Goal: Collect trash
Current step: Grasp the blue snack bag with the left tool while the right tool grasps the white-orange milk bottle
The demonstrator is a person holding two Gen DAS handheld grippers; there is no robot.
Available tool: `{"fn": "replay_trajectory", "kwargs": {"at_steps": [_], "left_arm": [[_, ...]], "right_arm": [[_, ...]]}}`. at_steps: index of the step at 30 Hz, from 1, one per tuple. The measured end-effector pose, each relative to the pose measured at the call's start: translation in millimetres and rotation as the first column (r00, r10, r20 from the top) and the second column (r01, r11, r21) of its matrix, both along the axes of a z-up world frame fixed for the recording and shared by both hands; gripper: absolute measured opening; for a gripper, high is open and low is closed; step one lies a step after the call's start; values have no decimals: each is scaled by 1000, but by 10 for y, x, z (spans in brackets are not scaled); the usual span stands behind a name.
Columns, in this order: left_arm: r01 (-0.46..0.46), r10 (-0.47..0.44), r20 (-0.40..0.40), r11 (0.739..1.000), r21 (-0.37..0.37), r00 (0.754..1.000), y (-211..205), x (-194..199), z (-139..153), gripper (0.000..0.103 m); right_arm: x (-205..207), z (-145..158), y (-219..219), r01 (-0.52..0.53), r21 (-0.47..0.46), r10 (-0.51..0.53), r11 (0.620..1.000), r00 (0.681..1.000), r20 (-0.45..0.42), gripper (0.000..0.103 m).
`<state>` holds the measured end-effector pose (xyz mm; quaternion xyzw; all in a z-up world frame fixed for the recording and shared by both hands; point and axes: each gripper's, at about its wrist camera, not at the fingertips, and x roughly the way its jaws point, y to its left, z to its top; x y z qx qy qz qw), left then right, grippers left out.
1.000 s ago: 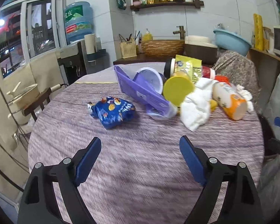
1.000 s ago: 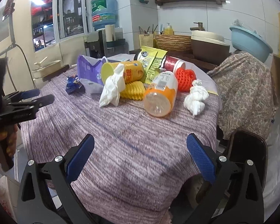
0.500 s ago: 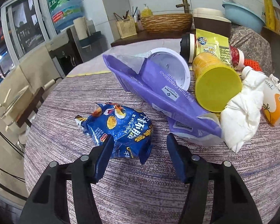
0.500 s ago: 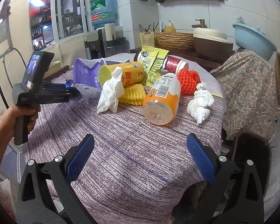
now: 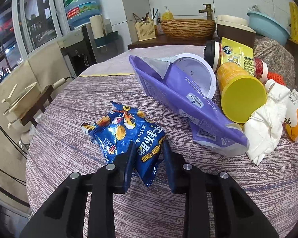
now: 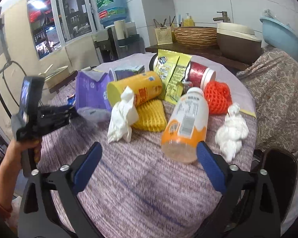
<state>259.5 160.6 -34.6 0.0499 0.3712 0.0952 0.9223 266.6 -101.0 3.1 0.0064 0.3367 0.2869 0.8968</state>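
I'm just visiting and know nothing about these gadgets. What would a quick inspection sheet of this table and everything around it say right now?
Surface: round table under a striped purple cloth.
Job's things: blue snack bag, purple bag, yellow can, orange bottle, tissue wads, red and yellow foam nets.
Clutter: nothing seen beyond the trash.
Grippers: left gripper shut on the blue snack bag; right gripper open, near the orange bottle.
Cables: black cable at the left edge.
Surroundings: water dispenser, wicker basket, blue basin, window.

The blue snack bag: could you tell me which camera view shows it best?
The left wrist view: the blue snack bag fills the centre, pinched by the left tool. The right wrist view shows only a small blue corner.
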Motion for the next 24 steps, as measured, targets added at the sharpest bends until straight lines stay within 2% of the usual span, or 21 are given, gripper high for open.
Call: {"fn": "replay_trajectory", "kwargs": {"at_steps": [5, 8, 11, 17, 20, 24], "left_arm": [[-11, 12, 25, 1000, -25, 1000, 34, -104, 16, 27], [-8, 9, 40, 1000, -15, 999, 29, -164, 38, 27], [-9, 10, 50, 1000, -16, 999, 32, -195, 54, 27], [-8, 10, 58, 1000, -19, 998, 48, -266, 39, 27], [-11, 12, 58, 1000, -28, 998, 73, -303, 26, 27], [-18, 21, 69, 999, -46, 997, 115, -390, 30, 27]], "right_arm": [[426, 44, 56, 81, -60, -84, 995, 995, -50, 78], [685, -17, 40, 109, -62, -116, 992, 984, -135, 69], [907, -128, 64, 124, -69, -137, 990, 966, -221, 64], [1158, -280, 151, 137, -119, -166, 983, 943, -288, 64], [1281, -467, 168, 120, -100, -150, 988, 908, -392, 62], [1256, -482, 190, 123, -107, -153, 987, 927, -344, 62]]}}
